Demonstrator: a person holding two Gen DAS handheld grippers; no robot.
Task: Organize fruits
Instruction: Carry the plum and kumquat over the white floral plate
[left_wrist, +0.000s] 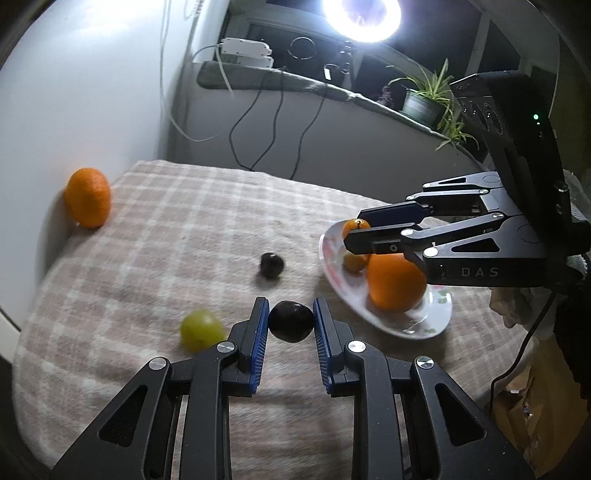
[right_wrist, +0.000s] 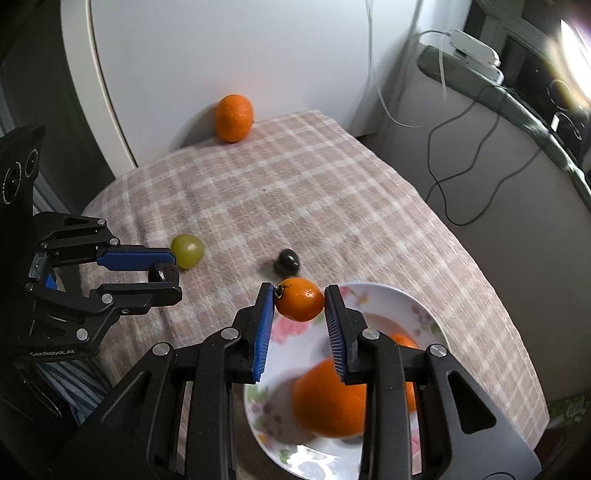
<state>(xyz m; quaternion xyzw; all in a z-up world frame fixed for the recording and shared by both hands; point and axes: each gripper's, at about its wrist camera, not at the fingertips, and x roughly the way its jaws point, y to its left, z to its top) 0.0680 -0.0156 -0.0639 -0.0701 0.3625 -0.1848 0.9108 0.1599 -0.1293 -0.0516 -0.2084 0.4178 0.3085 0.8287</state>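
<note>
My left gripper (left_wrist: 290, 320) is shut on a dark grape (left_wrist: 290, 321) just above the checked cloth; it also shows in the right wrist view (right_wrist: 162, 273). My right gripper (right_wrist: 299, 304) is shut on a small orange tomato (right_wrist: 300, 304) over the near rim of the flowered plate (right_wrist: 388, 295). The plate (left_wrist: 332, 258) holds a large orange (left_wrist: 395, 282) and a smaller orange fruit (left_wrist: 354, 262). On the cloth lie a green grape (left_wrist: 201, 329), a second dark grape (left_wrist: 272, 264) and a mandarin (left_wrist: 88, 202) by the wall.
The table is covered with a checked cloth (right_wrist: 314, 192) and stands against a white wall. Cables (left_wrist: 258, 110) hang behind it. A potted plant (left_wrist: 424, 99) stands on a ledge beyond. A ring light (left_wrist: 360, 16) glares above.
</note>
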